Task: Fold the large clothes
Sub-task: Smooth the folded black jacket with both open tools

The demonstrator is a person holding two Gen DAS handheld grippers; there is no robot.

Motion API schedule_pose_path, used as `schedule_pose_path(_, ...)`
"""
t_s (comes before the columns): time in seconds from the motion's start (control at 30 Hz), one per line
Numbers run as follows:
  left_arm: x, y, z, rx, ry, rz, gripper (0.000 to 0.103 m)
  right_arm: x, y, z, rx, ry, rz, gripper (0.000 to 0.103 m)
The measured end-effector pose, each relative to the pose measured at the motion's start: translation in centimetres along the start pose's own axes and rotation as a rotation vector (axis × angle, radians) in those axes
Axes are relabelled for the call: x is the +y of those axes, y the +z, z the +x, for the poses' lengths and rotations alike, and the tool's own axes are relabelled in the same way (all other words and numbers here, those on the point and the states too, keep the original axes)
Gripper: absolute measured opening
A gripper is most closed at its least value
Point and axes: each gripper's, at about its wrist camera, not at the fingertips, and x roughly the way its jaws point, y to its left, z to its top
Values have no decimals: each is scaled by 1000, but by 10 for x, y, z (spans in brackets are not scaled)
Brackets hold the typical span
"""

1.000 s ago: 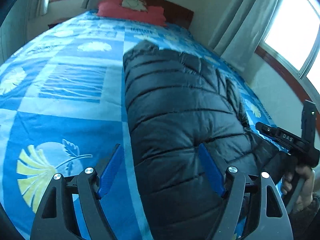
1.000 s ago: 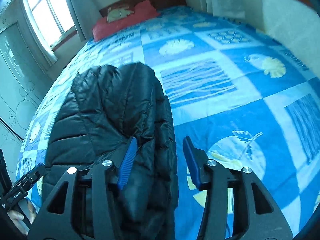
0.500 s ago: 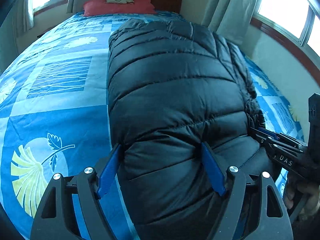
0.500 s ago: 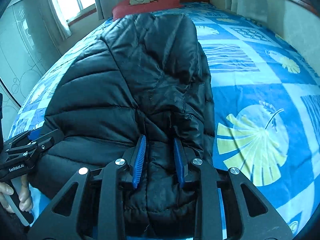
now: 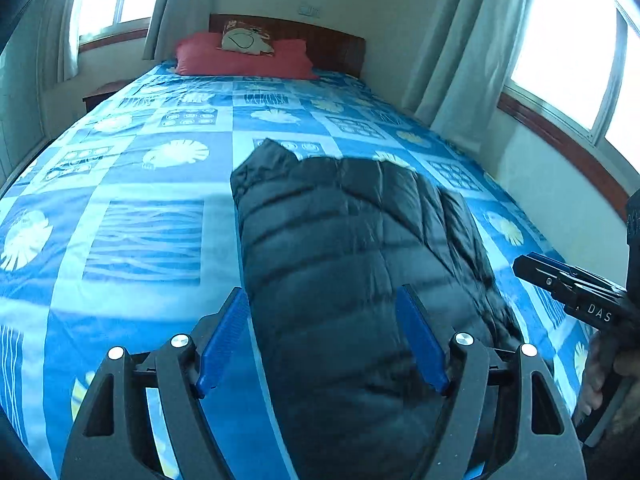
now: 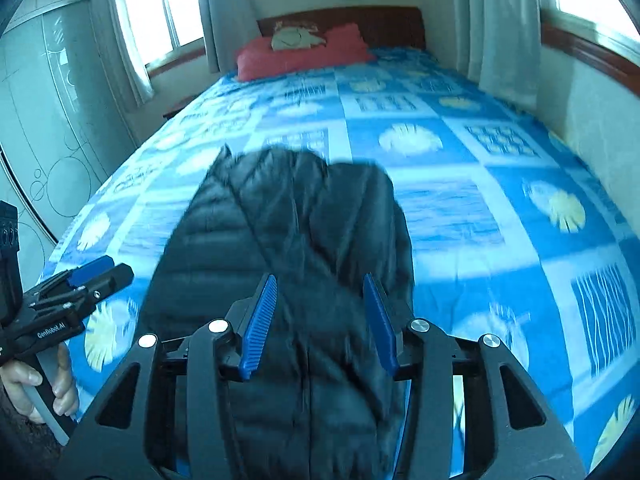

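With the black puffer jacket lying folded lengthwise on the bed just ahead of both, the left claw gapes wide and empty while the right claw is opening off it, so lift both clear without snagging the fabric
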Motion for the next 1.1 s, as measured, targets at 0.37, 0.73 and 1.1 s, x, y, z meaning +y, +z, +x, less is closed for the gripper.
schedule_pose_path(0.37, 1, 19, 96, 132, 57, 0, 77, -32, 3, 109, 153, -2, 43, 44)
schedule_pose_path(0.73, 5, 5, 130, 159, 117, 24, 79, -38, -17, 136, 114, -9, 76, 44)
schedule_pose_path(1.1, 5, -2, 137, 139, 132, 22, 81, -36, -25, 142, 70, -42, 64, 43)
